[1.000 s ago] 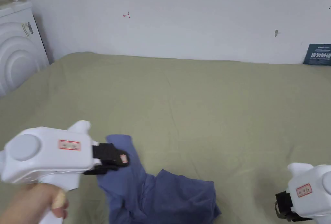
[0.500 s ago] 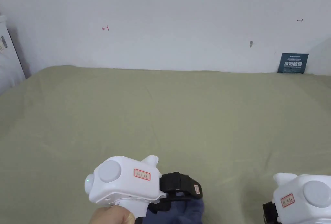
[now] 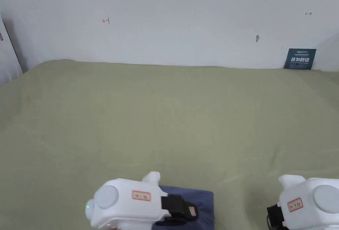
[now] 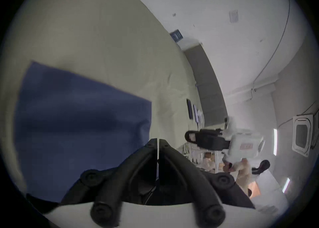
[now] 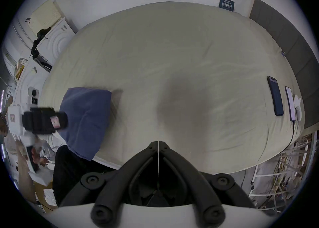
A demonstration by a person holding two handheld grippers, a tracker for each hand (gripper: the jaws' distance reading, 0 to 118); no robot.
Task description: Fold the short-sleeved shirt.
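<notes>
The blue short-sleeved shirt (image 3: 202,199) lies as a flat folded rectangle at the near edge of the olive bed sheet (image 3: 165,114). It also appears in the left gripper view (image 4: 77,119) and the right gripper view (image 5: 86,110). My left gripper (image 3: 193,211) hovers over the shirt's near left part, jaws shut with nothing between them (image 4: 158,141). From the right gripper view, the left gripper (image 5: 63,122) has its tip over the shirt's edge. My right gripper (image 3: 270,219) is off to the right of the shirt above bare sheet, jaws shut and holding nothing (image 5: 158,143).
Two phones (image 5: 275,100) (image 5: 290,105) lie near the bed's right edge, beside a grey headboard (image 5: 284,41). A white appliance (image 5: 57,41) stands at the far left. A blue sign (image 3: 299,59) leans on the wall. Wide bare sheet stretches beyond the shirt.
The head camera has turned right and up. The shirt, crumpled a second ago, now lies as a flat rectangle. The left gripper has moved right, nearer the right gripper.
</notes>
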